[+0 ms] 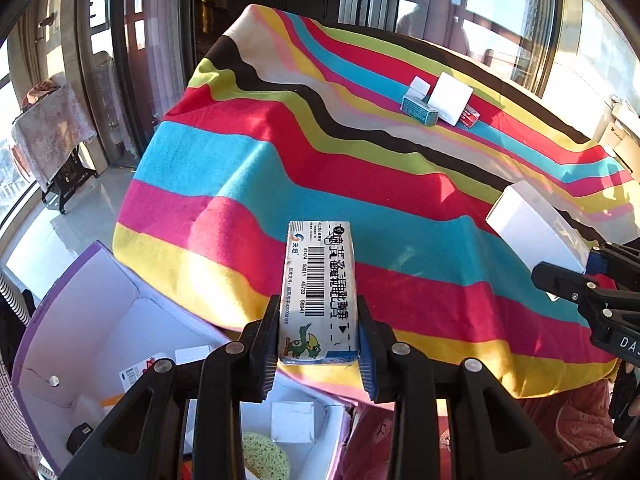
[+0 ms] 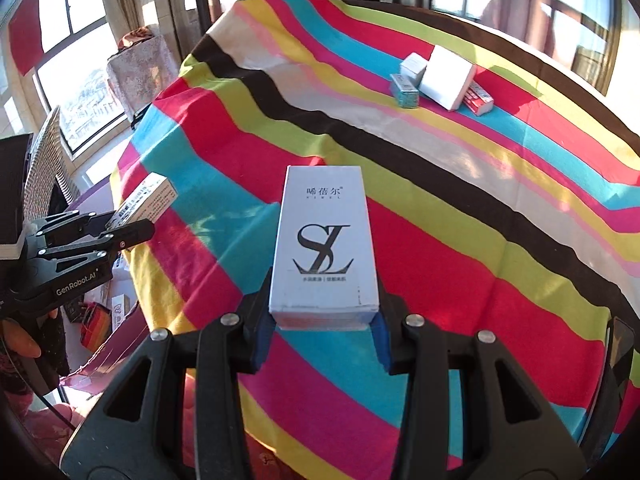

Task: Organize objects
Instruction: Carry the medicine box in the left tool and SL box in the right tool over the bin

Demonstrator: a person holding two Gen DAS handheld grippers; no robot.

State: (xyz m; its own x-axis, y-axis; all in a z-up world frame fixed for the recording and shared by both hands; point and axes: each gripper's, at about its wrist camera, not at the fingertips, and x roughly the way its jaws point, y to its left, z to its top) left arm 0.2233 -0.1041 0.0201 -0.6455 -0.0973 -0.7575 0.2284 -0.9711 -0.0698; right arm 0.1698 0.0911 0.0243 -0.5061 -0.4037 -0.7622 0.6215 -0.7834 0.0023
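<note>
Carrying one carton in each hand, you are working midway through the sorting, as far as these views allow a judgement. Your left tongs (image 1: pixel 319 330) are clamped on the barcoded medicine box (image 1: pixel 319 288), which is lying lengthwise between the pads above the near edge of the striped table (image 1: pixel 248 160). Your right tongs (image 2: pixel 323 320) are gripping the white SL box (image 2: pixel 325 240) by its sides, holding it clear above the cloth nearer the table's middle. Below and to the left of the table, the purple-edged storage box (image 1: pixel 80 280) is standing open, and it is already holding several small cartons, a yellow sponge (image 1: pixel 266 456) and a dark item, so part of the job appears done. Still waiting at the far side of the table is a close cluster: a teal box (image 1: pixel 419 110), a small white box (image 1: pixel 419 88) behind it, a larger white box (image 1: pixel 451 98) leaning beside them, and a red box (image 1: pixel 471 117) touching its right side. Judging from this layout, you are delivering the two held cartons to the storage box, after which the four far items remain to be collected.
</note>
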